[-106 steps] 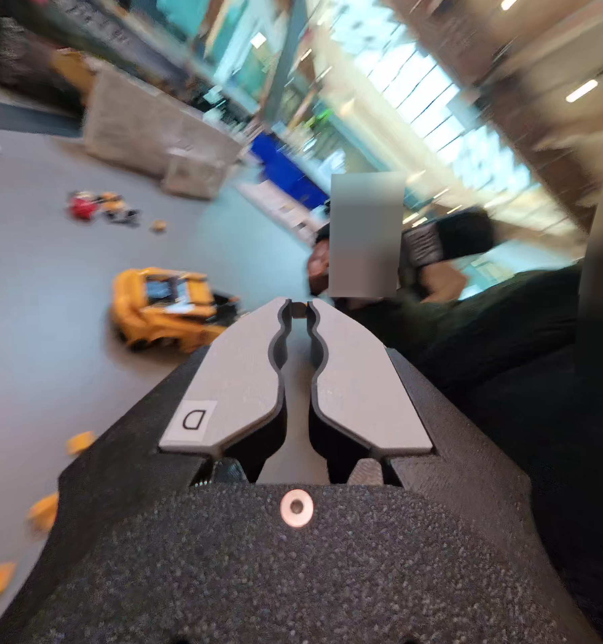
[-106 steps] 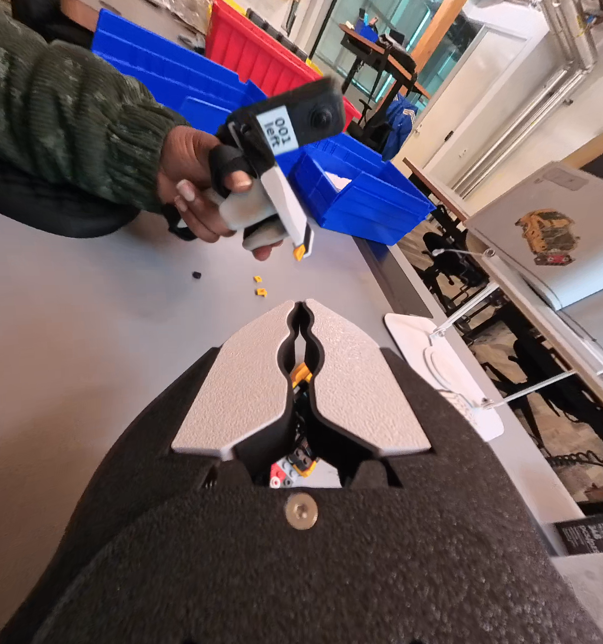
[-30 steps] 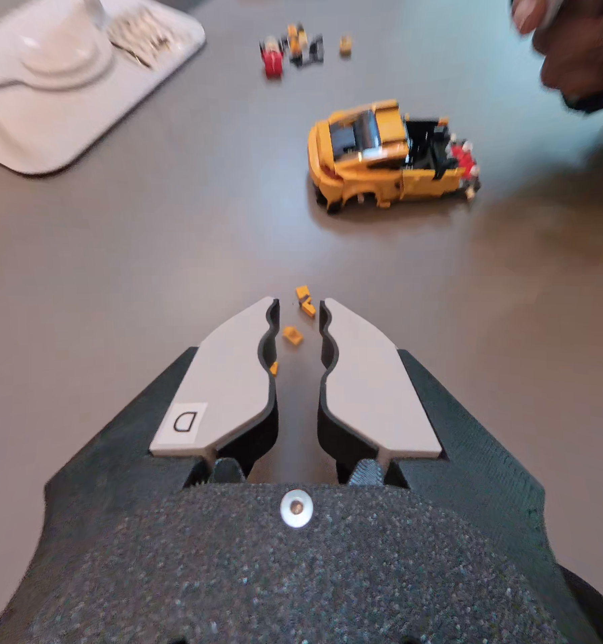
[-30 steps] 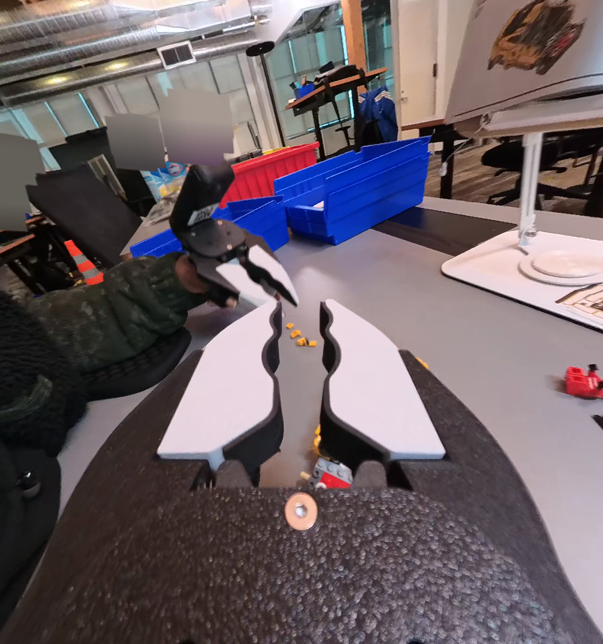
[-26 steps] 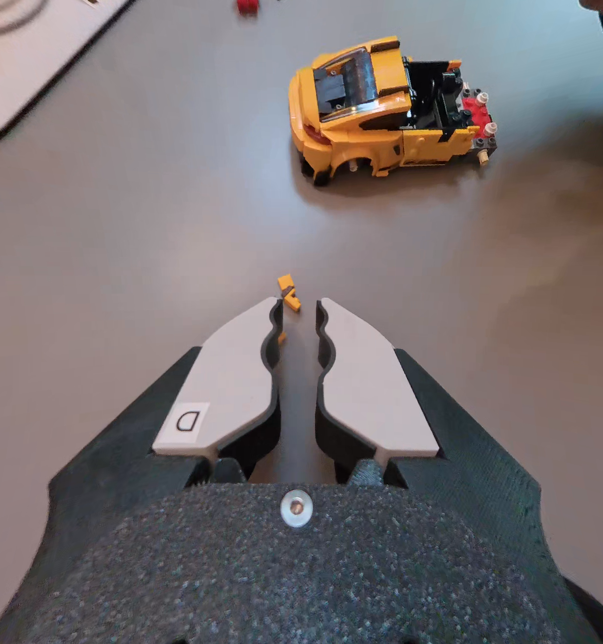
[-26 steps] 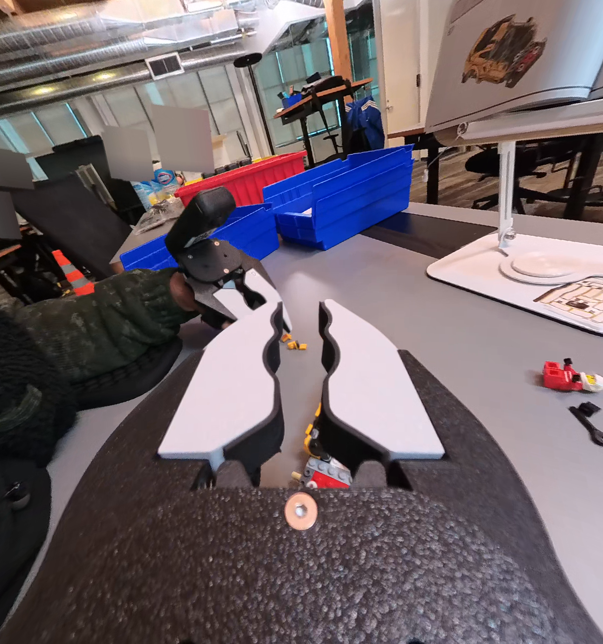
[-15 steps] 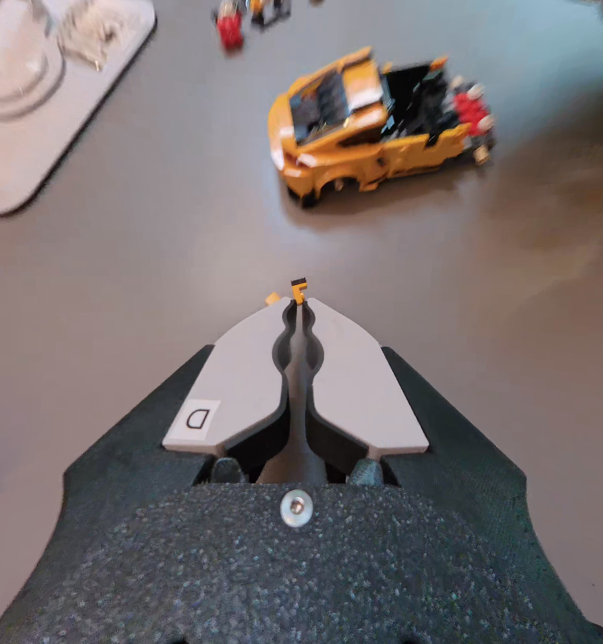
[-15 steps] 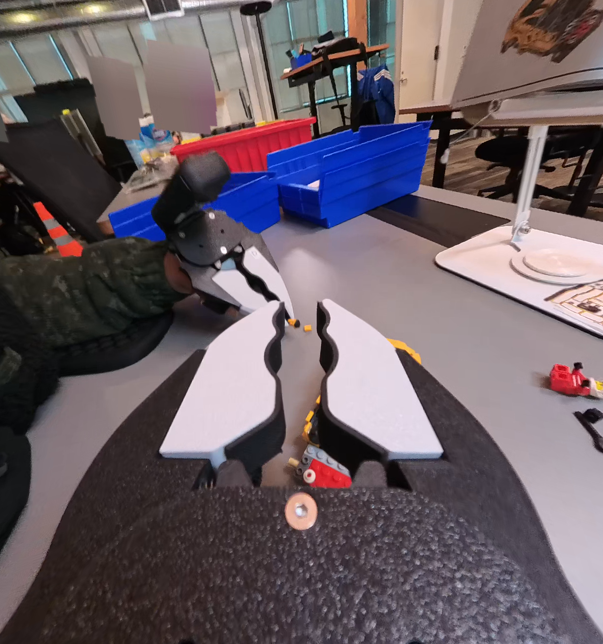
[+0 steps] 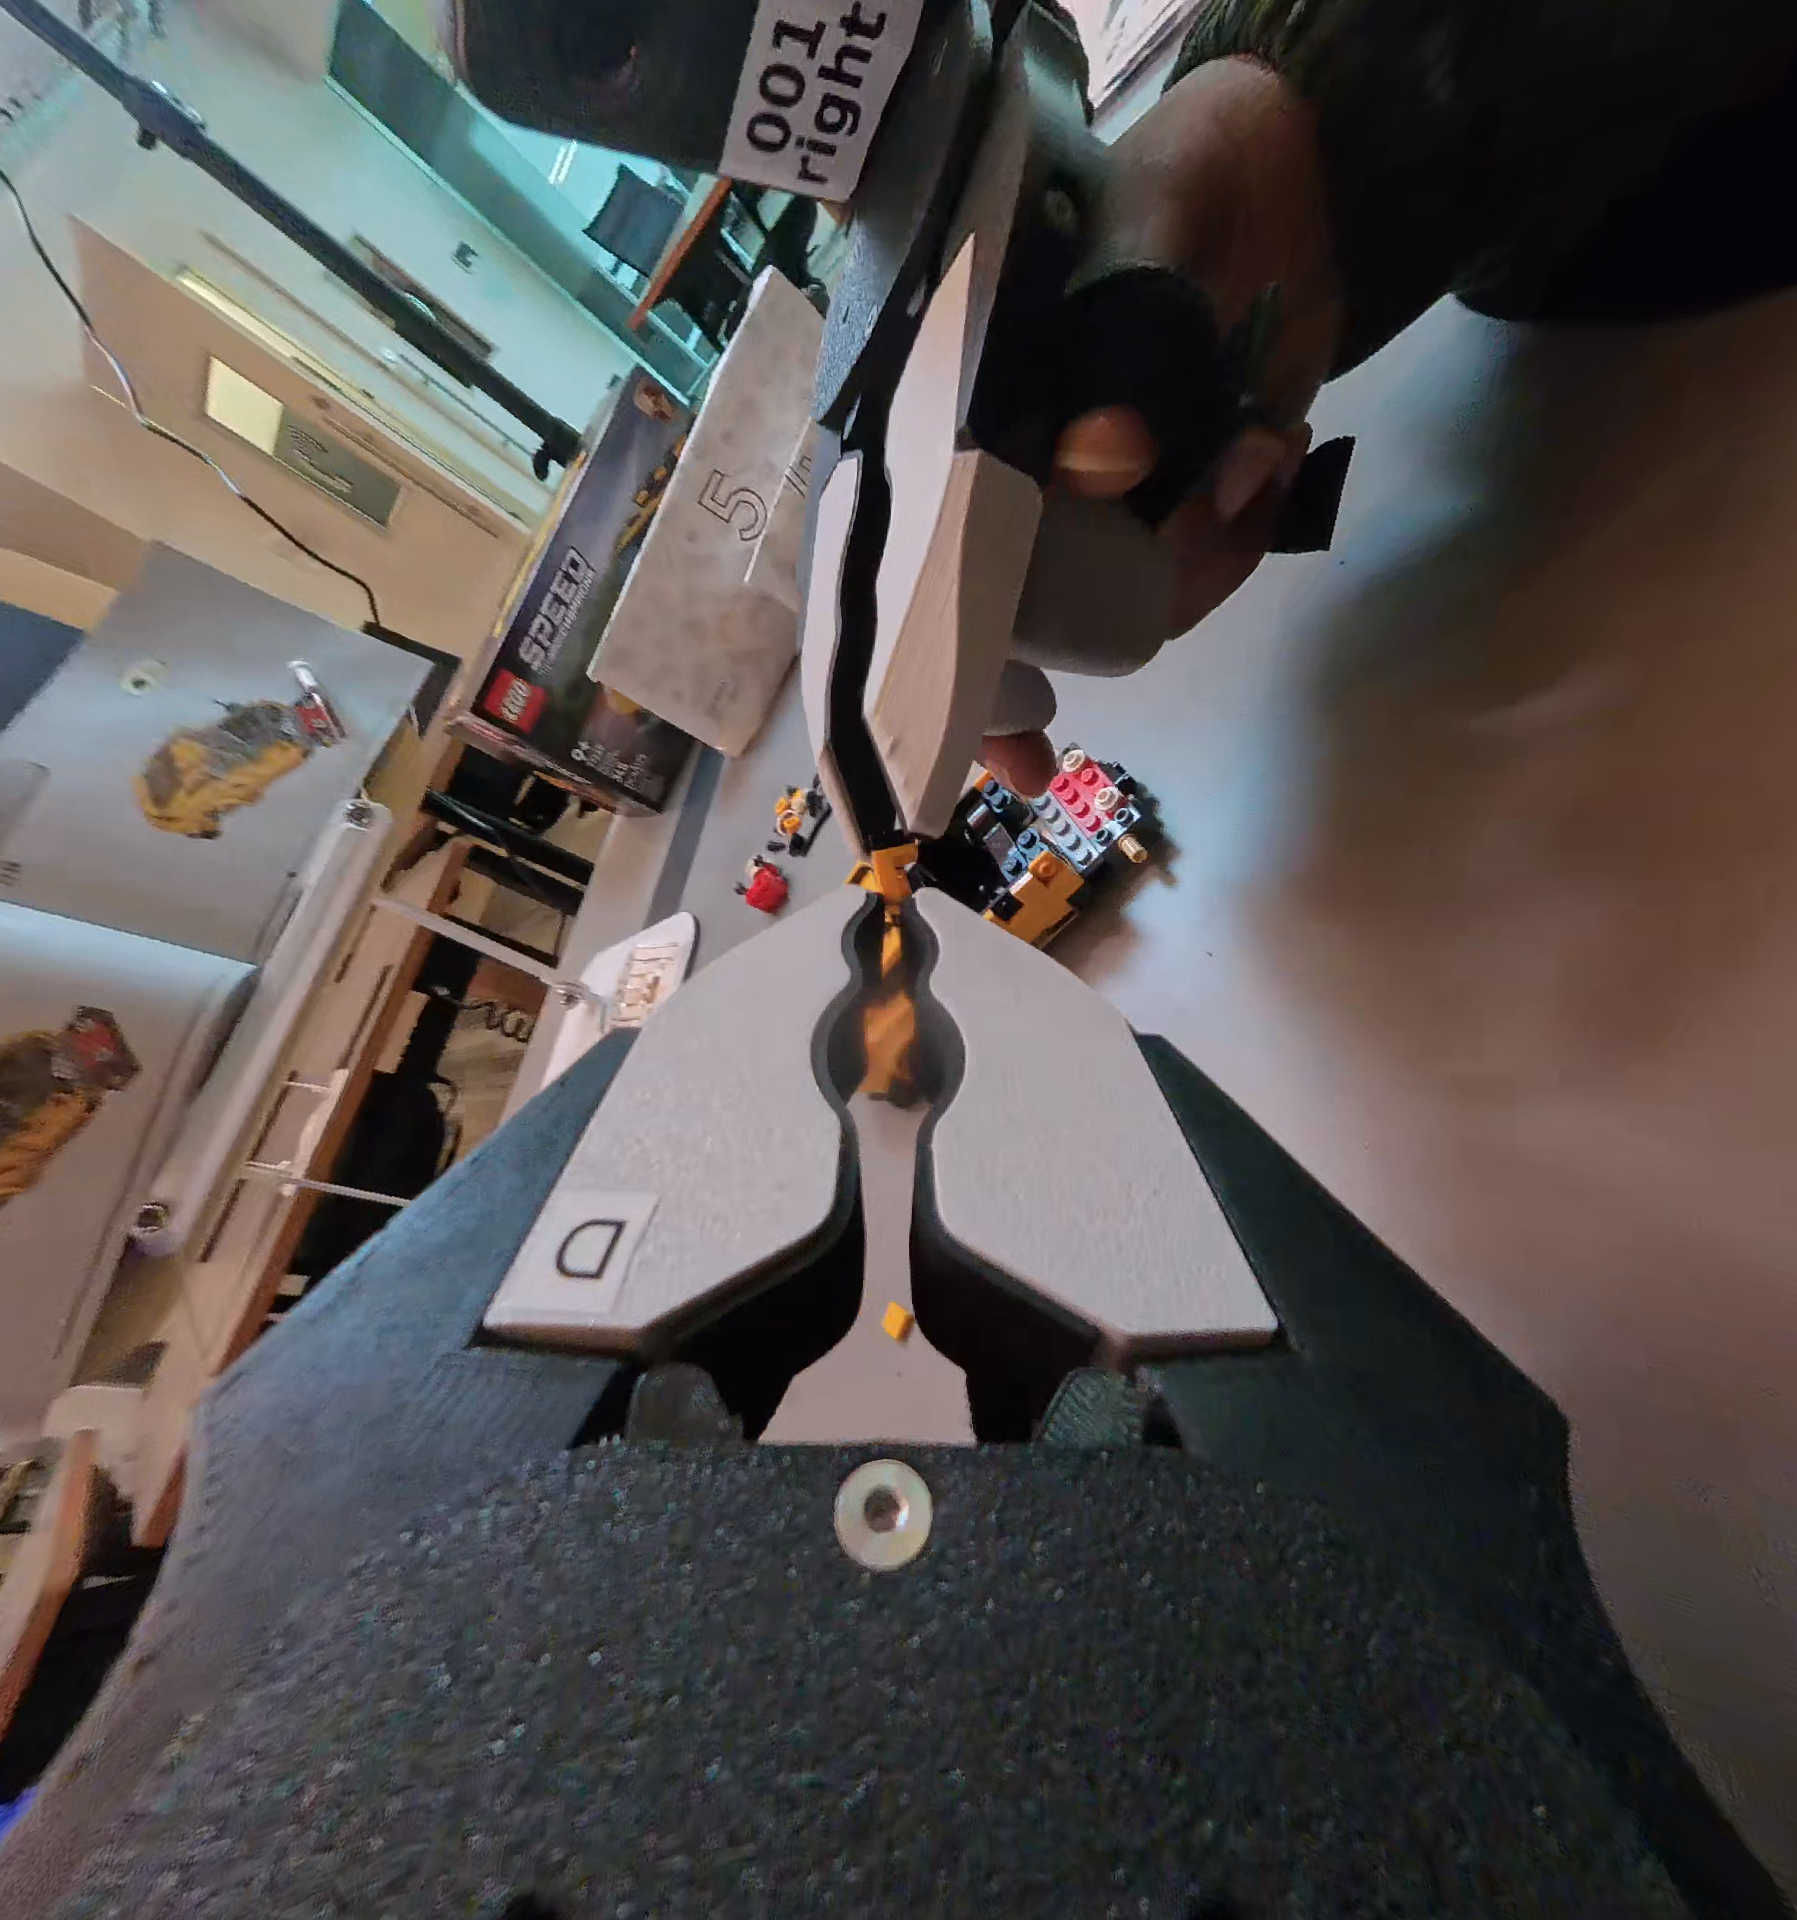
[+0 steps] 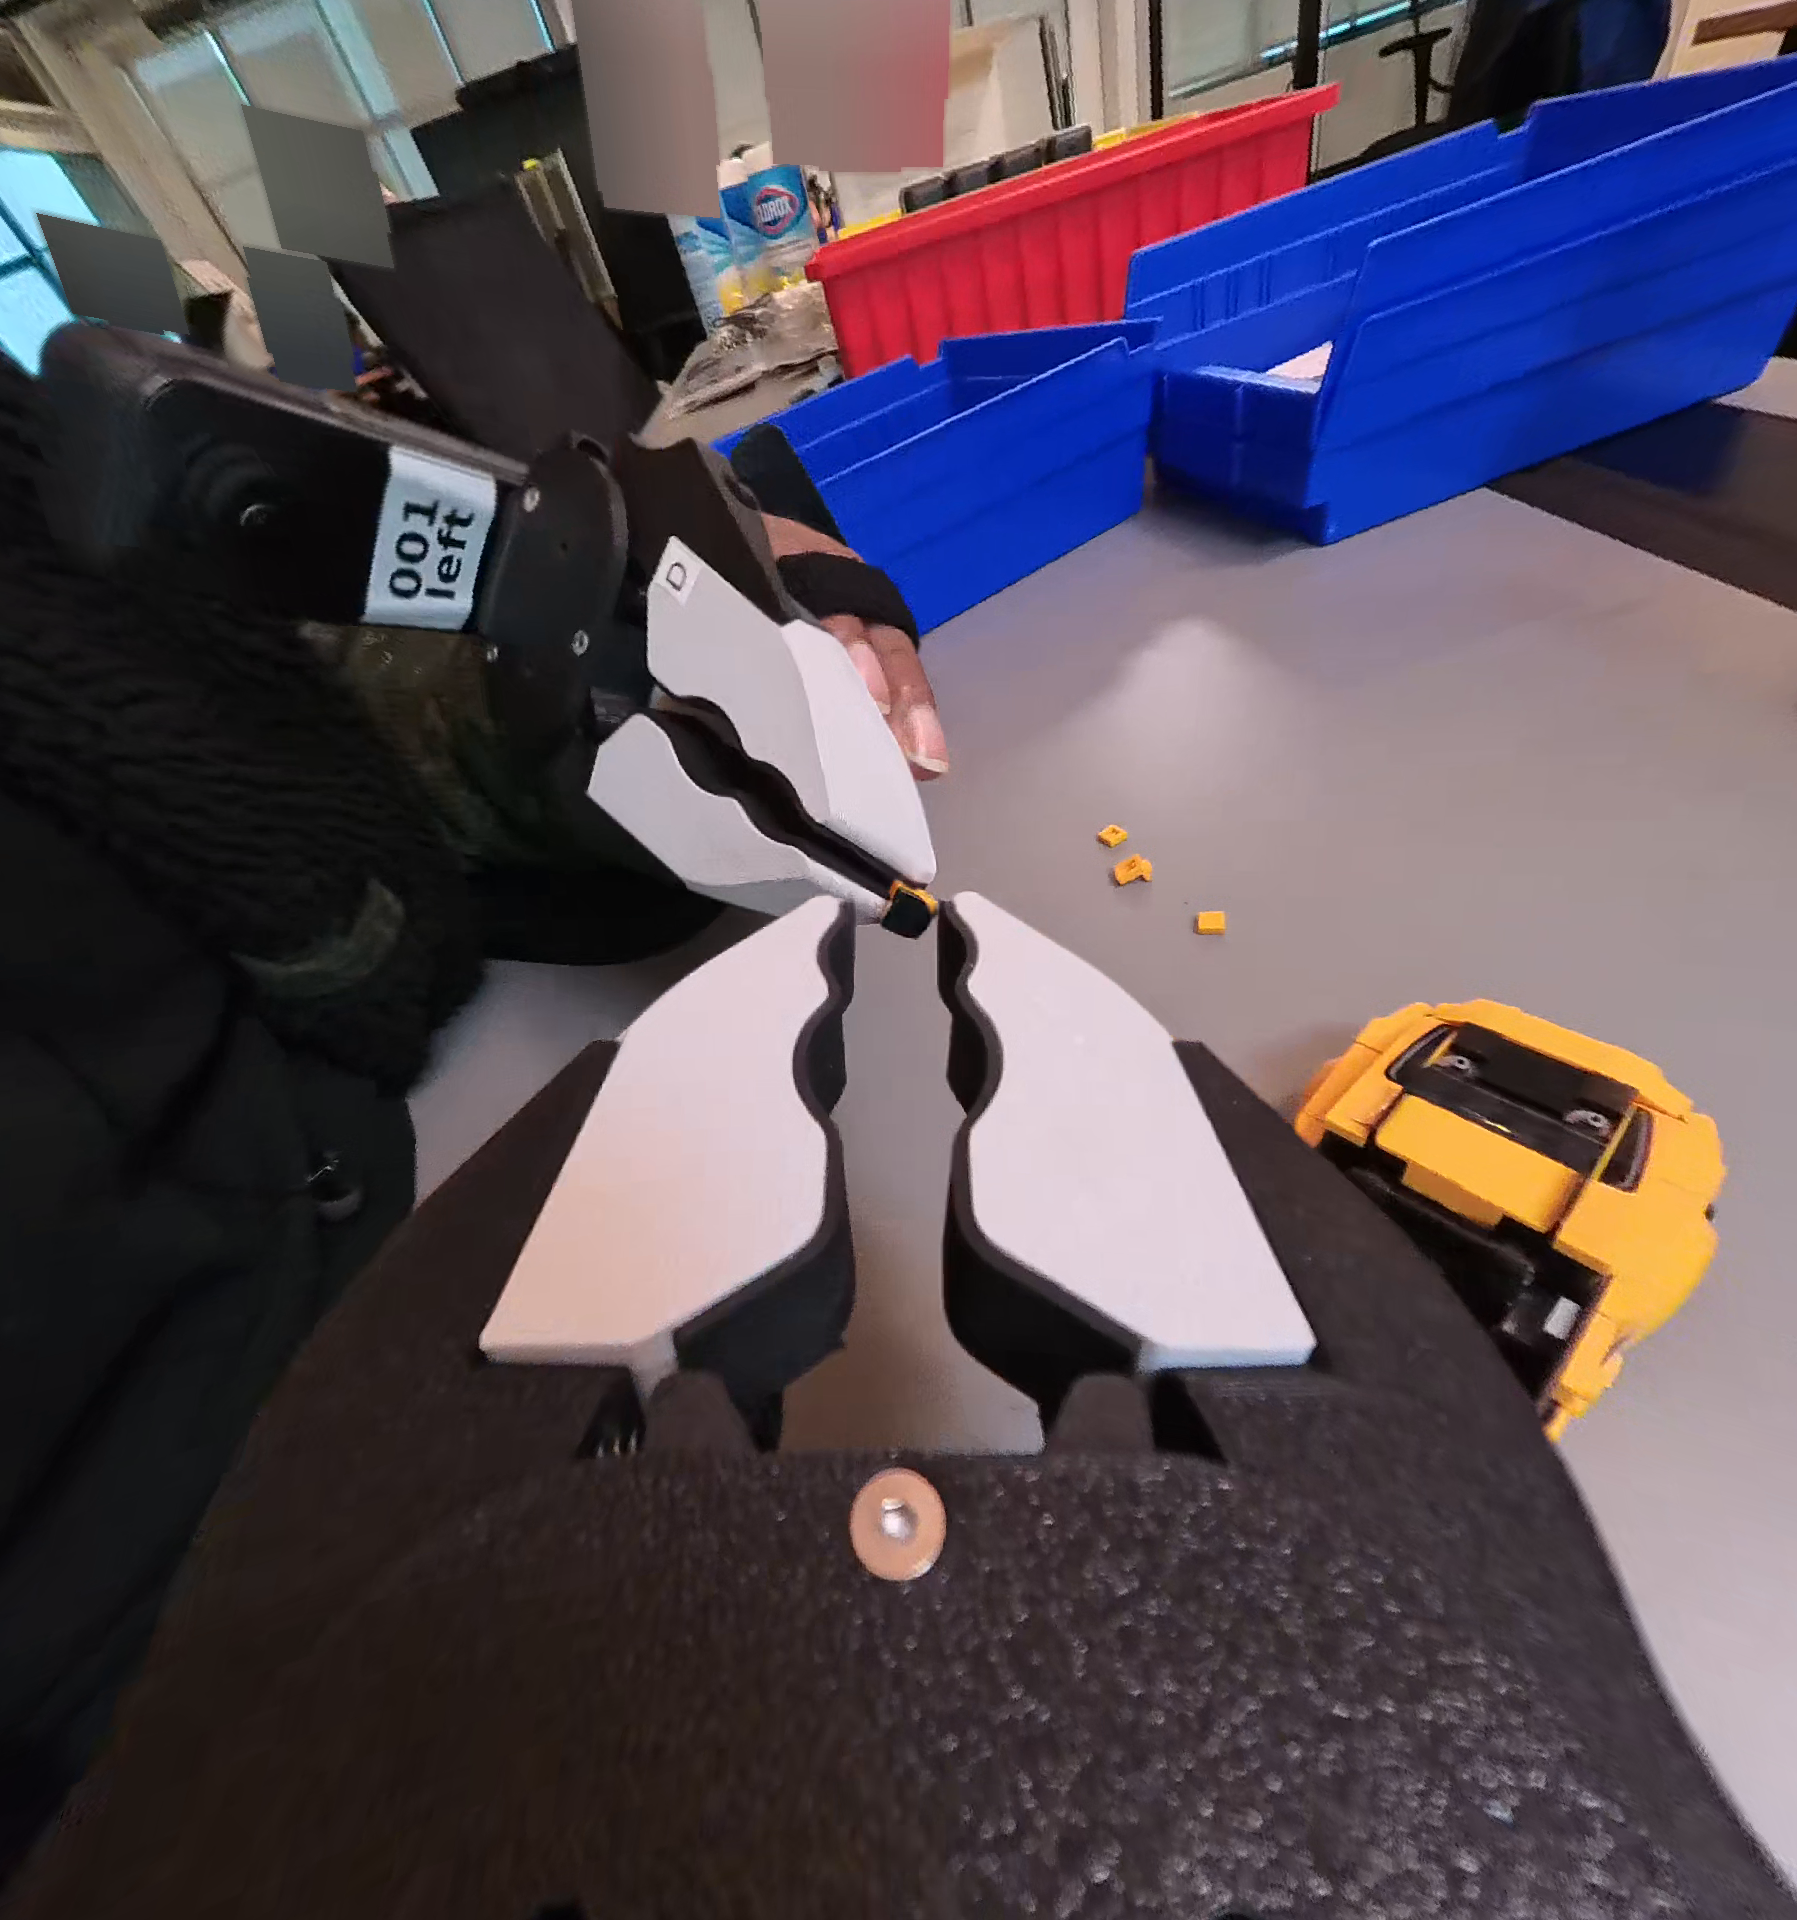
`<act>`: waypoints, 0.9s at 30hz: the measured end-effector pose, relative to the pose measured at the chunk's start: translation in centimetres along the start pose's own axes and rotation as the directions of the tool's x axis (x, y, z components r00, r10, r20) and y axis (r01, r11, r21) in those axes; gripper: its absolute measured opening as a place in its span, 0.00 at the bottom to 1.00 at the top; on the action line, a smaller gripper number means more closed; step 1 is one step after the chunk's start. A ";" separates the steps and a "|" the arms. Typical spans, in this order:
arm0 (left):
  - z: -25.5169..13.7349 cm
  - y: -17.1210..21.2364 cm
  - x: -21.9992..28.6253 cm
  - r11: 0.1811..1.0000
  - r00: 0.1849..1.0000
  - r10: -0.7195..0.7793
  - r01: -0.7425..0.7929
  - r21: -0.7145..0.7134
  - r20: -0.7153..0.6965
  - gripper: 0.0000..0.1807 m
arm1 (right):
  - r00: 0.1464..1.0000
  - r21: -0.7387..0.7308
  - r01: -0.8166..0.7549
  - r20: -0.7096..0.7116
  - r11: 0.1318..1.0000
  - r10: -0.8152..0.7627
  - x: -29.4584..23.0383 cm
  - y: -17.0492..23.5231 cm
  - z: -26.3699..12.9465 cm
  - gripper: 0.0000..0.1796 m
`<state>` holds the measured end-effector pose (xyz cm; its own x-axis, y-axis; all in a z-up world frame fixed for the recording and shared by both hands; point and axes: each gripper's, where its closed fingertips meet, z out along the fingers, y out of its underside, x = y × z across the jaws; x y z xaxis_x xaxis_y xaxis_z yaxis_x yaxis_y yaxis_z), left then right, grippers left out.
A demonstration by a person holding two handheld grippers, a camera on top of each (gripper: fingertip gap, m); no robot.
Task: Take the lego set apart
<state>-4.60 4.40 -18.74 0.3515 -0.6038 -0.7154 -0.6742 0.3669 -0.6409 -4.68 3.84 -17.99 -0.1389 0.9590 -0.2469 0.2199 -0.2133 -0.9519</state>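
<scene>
My left gripper (image 9: pixel 889 906) is shut on a small orange-and-black lego piece (image 9: pixel 889 868) and holds it above the grey table. In the right wrist view the left gripper (image 10: pixel 899 885) comes in from the left. The piece (image 10: pixel 906 914) sits between the tips of my right gripper (image 10: pixel 896 912), which is open with a narrow gap on each side. In the left wrist view the right gripper (image 9: pixel 873 826) comes down from above. The yellow lego car (image 10: pixel 1496 1174) lies on the table to the right, and also shows in the left wrist view (image 9: pixel 1055 862) with its red and grey rear exposed.
Loose orange bits (image 10: pixel 1133 868) lie on the table (image 10: pixel 1393 727). Blue bins (image 10: pixel 1496 312) and a red bin (image 10: pixel 1060 229) stand at the far edge. A lego box (image 9: pixel 582 665), a grey bag (image 9: pixel 728 561), small figure parts (image 9: pixel 766 888) and a white tray (image 9: pixel 645 966) sit beyond the car. The tips of both grippers are at nearly the same place.
My left gripper closed on the small piece, lifted it off the table and turned toward the right gripper. My right gripper moved off the car and now brackets the piece.
</scene>
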 end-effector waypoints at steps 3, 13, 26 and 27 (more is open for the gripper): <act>0.1 -0.3 0.0 0.998 0.998 0.061 -0.061 -0.011 0.033 0.01 | 1.000 -0.019 -0.004 -0.008 1.000 0.004 0.1 0.3 0.0 0.06; 0.1 -0.1 0.5 0.997 0.997 0.076 -0.075 -0.032 0.015 0.01 | 1.000 -0.038 0.018 -0.003 0.999 -0.018 0.0 0.6 0.1 0.05; 0.0 -0.1 0.6 1.000 1.000 0.009 -0.010 -0.027 -0.025 0.01 | 0.998 -0.033 0.060 -0.002 0.998 -0.060 0.0 0.7 0.0 0.05; 0.0 -0.1 0.6 1.000 0.999 -0.004 0.004 -0.023 -0.033 0.01 | 0.998 -0.033 0.069 0.000 0.997 -0.069 0.0 0.7 0.0 0.04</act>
<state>-4.34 4.01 -19.07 0.3327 -0.6284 -0.7031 -0.6879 0.3482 -0.6368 -4.55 3.65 -18.61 -0.1537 0.9715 -0.1803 0.2419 -0.1399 -0.9602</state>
